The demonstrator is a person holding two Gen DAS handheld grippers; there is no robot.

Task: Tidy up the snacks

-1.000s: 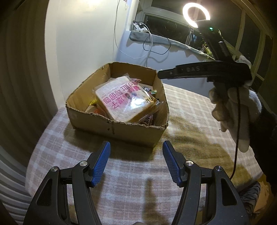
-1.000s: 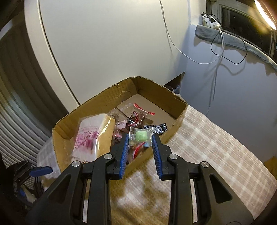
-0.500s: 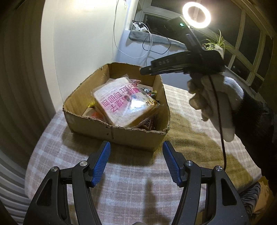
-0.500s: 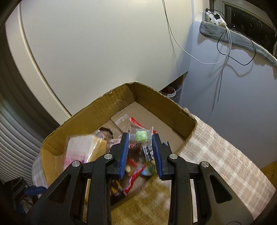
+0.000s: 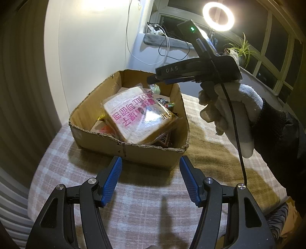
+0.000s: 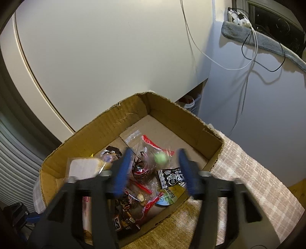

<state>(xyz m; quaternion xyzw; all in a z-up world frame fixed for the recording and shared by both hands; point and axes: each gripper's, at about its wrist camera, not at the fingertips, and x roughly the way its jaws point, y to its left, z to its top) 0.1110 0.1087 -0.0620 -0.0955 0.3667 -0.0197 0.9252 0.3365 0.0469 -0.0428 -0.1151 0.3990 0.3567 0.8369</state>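
A cardboard box [image 5: 133, 151] of snacks stands on the checked tablecloth [image 5: 63, 172]. A bagged slice of bread [image 5: 139, 116] with pink print lies on top. My left gripper [image 5: 149, 180] is open and empty just in front of the box. My right gripper [image 6: 155, 168] is open above the box [image 6: 91, 134], seen blurred; it also shows in the left wrist view [image 5: 151, 80]. A small green candy in a clear wrapper [image 6: 160, 158] is loose between its fingers, over the other snacks. A black cream-puff packet [image 6: 172, 178] lies below.
A white wall [image 6: 114, 47] and cables [image 6: 246, 63] stand behind the box. A ring light [image 5: 218, 16] and a plant [image 5: 242, 49] are at the window. The table edge [image 6: 286, 183] drops off at right.
My right gripper moved over the box and opened, letting go of the green candy, which now drops toward the snacks. My left gripper stayed open in front of the box.
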